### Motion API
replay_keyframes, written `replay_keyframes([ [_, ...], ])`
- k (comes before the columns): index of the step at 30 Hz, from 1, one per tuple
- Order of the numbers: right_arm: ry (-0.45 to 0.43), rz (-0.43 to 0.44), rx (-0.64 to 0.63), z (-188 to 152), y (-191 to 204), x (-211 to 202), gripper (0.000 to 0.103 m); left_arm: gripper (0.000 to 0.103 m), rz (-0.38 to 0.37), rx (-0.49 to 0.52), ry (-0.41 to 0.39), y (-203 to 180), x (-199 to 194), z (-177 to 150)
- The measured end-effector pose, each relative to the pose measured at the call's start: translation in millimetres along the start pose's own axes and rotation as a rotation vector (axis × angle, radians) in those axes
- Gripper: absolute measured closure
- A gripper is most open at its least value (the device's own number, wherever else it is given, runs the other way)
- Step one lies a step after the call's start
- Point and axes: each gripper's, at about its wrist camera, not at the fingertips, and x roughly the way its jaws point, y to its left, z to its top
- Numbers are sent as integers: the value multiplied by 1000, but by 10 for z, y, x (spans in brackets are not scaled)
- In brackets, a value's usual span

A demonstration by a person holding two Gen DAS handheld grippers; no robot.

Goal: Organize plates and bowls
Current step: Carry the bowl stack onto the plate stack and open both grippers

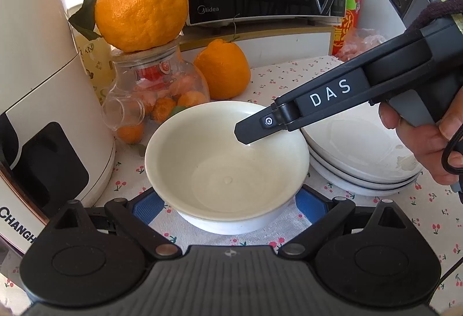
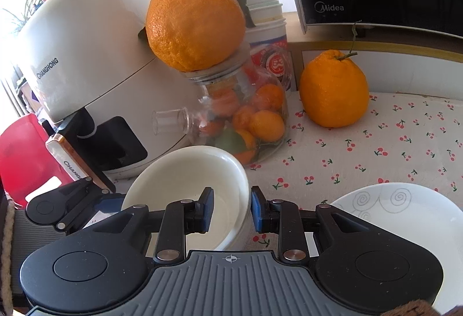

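The white bowl [image 1: 227, 165] stands on the cherry-print tablecloth [image 1: 405, 217], between the white appliance [image 1: 43, 102] and a stack of plates [image 1: 364, 168] that lies just beside it. The left gripper [image 1: 227, 204] is wide open, its 2 blue pads on either side of the bowl's base; whether they touch it cannot be told. The right gripper [image 2: 232, 210] is partly open, with 1 finger inside the bowl [image 2: 188, 194] and 1 outside its rim, not closed on it. A glass jar [image 1: 156, 93] with small oranges stands behind.
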Motion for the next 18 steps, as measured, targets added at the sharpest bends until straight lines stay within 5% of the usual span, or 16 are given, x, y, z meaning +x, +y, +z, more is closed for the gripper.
replay_keyframes([
  [18,-106,-83,-7,75,-334,-750,77,6,-62,42,-91,-545,37,367],
])
